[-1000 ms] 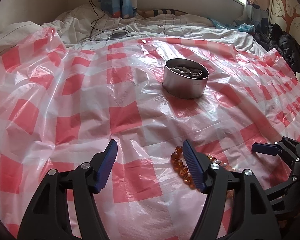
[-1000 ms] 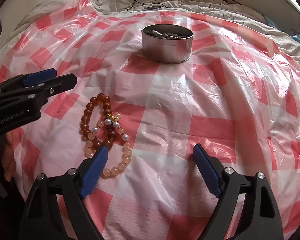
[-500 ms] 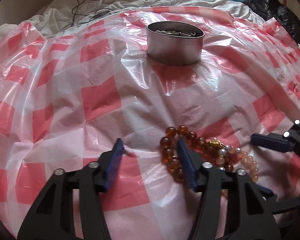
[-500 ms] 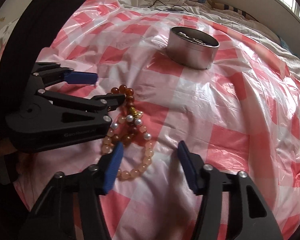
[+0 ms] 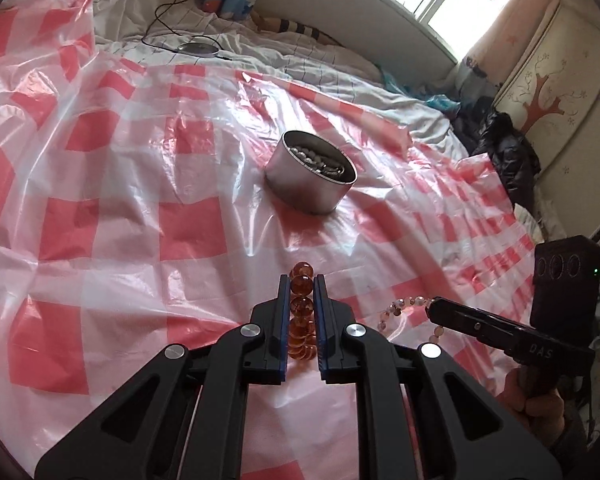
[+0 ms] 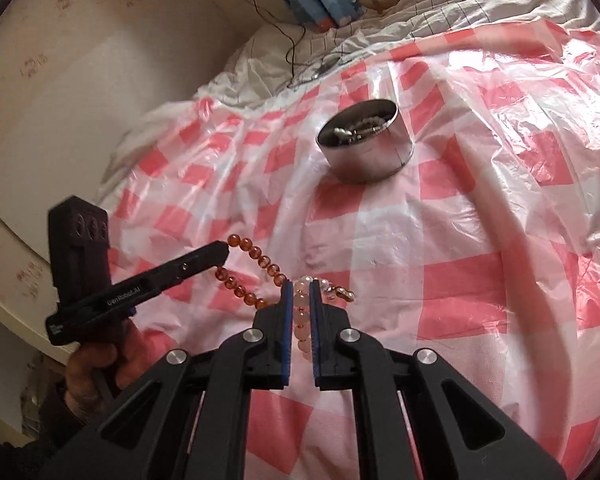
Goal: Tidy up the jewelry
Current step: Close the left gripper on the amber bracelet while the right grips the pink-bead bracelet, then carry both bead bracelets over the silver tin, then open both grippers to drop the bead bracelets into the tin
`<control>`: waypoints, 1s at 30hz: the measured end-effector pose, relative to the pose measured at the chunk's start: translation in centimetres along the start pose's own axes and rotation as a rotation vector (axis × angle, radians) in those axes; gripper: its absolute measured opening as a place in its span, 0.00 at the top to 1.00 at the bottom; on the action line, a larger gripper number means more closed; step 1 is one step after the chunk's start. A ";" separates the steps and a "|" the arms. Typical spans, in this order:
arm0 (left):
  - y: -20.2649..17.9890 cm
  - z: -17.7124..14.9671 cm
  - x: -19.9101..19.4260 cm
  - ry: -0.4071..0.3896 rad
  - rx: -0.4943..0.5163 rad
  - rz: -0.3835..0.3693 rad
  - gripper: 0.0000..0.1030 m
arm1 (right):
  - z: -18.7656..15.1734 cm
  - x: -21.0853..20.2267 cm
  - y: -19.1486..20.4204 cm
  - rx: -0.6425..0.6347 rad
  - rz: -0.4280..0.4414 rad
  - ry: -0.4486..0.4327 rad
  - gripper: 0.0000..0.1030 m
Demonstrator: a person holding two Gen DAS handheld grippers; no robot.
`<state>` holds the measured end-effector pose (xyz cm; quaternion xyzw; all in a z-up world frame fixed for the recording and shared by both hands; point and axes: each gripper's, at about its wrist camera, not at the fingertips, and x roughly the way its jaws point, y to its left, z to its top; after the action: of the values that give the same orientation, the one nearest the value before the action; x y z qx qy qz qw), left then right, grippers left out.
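Amber beads of the dark bracelet (image 5: pixel 301 312) sit in a single file between the left gripper (image 5: pixel 302 280)'s blue-padded fingers (image 5: pixel 285 300), which are drawn narrow and clamp them; the row runs lengthwise along the fingers, pointing away from the camera toward the round metal tin (image 5: pixel 310 178), with one bead poking past the tips. In the right wrist view the rest of that strand (image 6: pixel 256 276) hangs in a loop from the left gripper's tips (image 6: pixel 223 251), above the red-and-white checked plastic sheet (image 6: pixel 460 280) covering the bed. The right gripper (image 6: pixel 301 286) is likewise closed narrow on the pale pink bracelet (image 6: pixel 302 320), whose beads line up along its fingers (image 6: pixel 287 308), pearls and a gold clasp (image 6: pixel 340 293) just past the tips. The tin, already holding jewelry, stands well apart beyond both grippers.
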<state>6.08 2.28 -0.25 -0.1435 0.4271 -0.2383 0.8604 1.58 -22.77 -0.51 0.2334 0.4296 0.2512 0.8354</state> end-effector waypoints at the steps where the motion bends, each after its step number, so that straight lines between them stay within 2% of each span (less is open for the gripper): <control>1: -0.1 0.2 -0.2 -0.007 0.000 -0.014 0.90 | 0.1 -0.5 0.0 0.011 0.023 -0.020 0.92; 7: -1.0 3.5 0.7 -0.023 -0.015 -0.081 0.90 | 3.4 -1.7 -0.5 0.080 0.137 -0.119 0.92; 13: -3.1 9.7 2.4 -0.075 0.017 -0.141 0.90 | 8.9 -0.6 -0.8 0.078 0.137 -0.182 0.92; 16: -3.4 12.4 4.4 -0.097 0.010 -0.173 0.90 | 11.7 1.0 -1.4 0.087 0.130 -0.204 0.92; 18: -3.0 13.5 7.0 -0.091 0.006 -0.124 0.90 | 13.2 2.7 -2.1 0.095 0.109 -0.208 0.92; 19: -2.7 13.6 8.5 -0.069 0.013 -0.062 0.90 | 13.8 3.8 -2.5 0.101 0.087 -0.202 0.92; 21: -2.1 13.2 12.0 0.023 0.069 0.100 0.90 | 14.7 6.3 -3.2 0.089 -0.027 -0.168 0.90; 23: -1.5 12.1 13.1 0.048 0.108 0.169 0.88 | 14.8 8.7 -4.3 0.095 -0.104 -0.112 0.72; 24: -1.4 12.0 13.0 0.054 0.116 0.176 0.88 | 14.5 9.3 -4.8 0.107 -0.115 -0.101 0.59; 25: -1.4 12.0 12.7 0.060 0.121 0.182 0.87 | 14.2 9.7 -5.2 0.113 -0.115 -0.094 0.58; 27: -1.4 11.8 10.9 0.025 0.120 0.172 0.75 | 13.8 9.1 -5.3 0.113 -0.116 -0.107 0.58; 28: -1.2 11.5 9.9 0.007 0.106 0.160 0.62 | 13.6 8.5 -5.2 0.113 -0.118 -0.126 0.57; 29: -1.0 11.0 9.0 -0.006 0.088 0.150 0.53 | 13.2 7.8 -5.2 0.119 -0.118 -0.143 0.54; 30: -0.6 10.2 8.1 -0.014 0.065 0.145 0.52 | 12.7 7.1 -5.3 0.133 -0.112 -0.158 0.53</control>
<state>18.29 -2.07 0.70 -0.0858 0.4223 -0.1880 0.8826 16.89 -24.60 -1.38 0.2829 0.3905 0.1560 0.8621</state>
